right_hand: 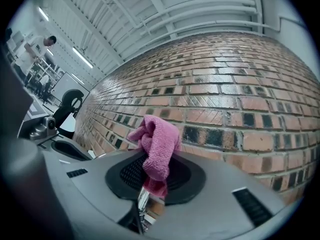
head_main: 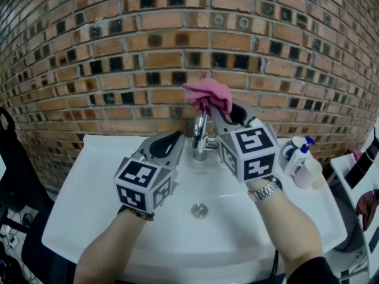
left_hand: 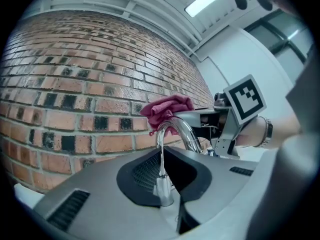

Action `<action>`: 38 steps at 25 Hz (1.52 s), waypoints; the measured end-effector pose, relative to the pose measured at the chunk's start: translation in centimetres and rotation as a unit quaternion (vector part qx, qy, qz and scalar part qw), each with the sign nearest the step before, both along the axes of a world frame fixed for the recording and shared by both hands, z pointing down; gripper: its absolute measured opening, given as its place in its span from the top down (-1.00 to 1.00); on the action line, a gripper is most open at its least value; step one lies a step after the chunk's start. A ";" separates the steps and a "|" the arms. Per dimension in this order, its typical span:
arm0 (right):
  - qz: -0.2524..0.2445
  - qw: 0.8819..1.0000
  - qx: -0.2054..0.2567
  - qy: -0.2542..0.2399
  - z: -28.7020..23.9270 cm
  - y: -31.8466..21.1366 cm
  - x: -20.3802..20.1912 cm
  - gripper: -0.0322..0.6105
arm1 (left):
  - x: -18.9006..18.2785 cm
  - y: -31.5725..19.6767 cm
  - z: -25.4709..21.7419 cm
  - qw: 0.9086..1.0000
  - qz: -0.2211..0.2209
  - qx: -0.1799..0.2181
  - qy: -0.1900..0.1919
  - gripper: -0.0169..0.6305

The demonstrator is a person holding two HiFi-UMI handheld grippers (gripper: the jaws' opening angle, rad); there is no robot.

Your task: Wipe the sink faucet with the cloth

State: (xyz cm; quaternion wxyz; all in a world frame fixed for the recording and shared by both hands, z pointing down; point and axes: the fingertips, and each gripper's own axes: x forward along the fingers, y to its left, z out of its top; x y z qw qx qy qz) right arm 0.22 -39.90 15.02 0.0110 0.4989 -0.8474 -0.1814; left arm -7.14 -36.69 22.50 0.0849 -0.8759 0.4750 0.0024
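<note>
Two things are to be reckoned with: the pink cloth (head_main: 208, 94) and the chrome faucet (head_main: 200, 136). The cloth is judged to be light, soft and limp. Its terry nap should drag on smooth metal rather than slide, and it can be bunched without harm. It is best taken by a gathered wad, so that a loose pad is left beyond the fingertips to meet the metal. The faucet is judged rigid, fixed and slippery, a narrow curved tube off which a bunched cloth could easily be pushed. No hold on it is needed, only pressure along its arch.

The right gripper (head_main: 214, 111) is clamped on the cloth. In the right gripper view the wad is pinched between the jaws and stands up beyond their tips, with a short tail hanging below. In the head view the cloth is carried at that gripper's tips and set against the top of the faucet's arch, the spout and base lying just below the tips. How firmly it is pressed cannot be told.

The left gripper (head_main: 173, 141) is held with its jaws together and nothing is pinched. The faucet is just ahead of its tips, apparently apart from them, and the cloth is above and beyond. Both grippers are held over the white sink (head_main: 106, 182).
</note>
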 end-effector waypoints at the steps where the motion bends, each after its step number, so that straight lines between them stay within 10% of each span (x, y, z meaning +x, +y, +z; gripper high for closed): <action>1: 0.002 1.000 -0.002 -0.001 0.1 -0.2 0.1 0.67 | 0.0 -0.2 0.0 1.000 -0.001 -0.001 0.001 0.87; 38: 0.035 0.990 -0.130 0.038 11.8 -5.7 0.4 0.68 | 0.0 -1.4 2.9 1.000 -0.008 -0.028 -0.005 0.87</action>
